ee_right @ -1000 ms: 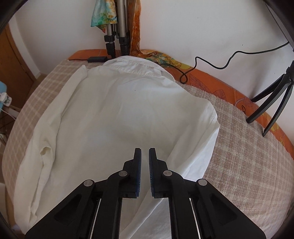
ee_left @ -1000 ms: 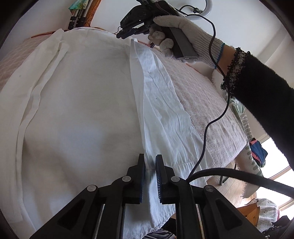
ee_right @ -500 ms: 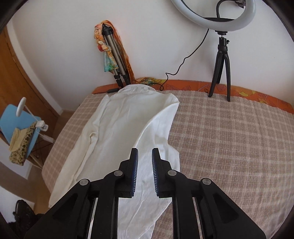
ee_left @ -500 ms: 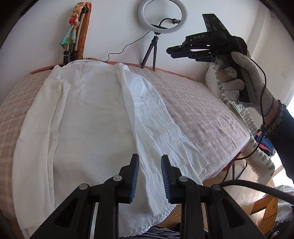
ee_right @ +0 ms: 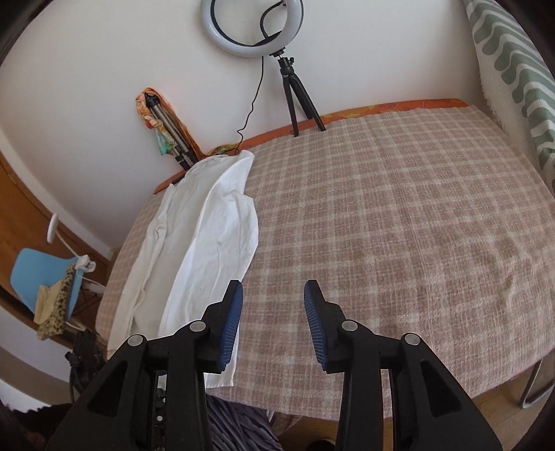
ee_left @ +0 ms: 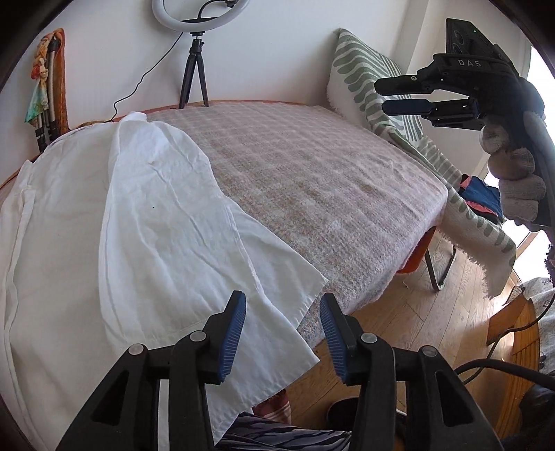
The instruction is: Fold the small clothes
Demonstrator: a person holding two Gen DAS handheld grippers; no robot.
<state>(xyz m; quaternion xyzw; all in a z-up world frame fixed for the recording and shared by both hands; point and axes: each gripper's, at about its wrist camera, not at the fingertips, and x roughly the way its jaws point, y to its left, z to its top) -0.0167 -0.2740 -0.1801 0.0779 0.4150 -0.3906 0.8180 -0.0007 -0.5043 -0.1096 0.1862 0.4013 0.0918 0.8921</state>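
A home bedroom: a bed [ee_right: 399,215] under a pink plaid blanket stands against a white wall, a green-patterned pillow [ee_left: 367,79] at its far corner, a ring light [ee_right: 251,26] on a tripod behind, wooden floorboards [ee_left: 409,312] below.

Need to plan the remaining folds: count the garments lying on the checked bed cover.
1. A white cotton shirt lies along the left side of the pink checked bed cover, one side folded inward. None visibly hidden beneath.
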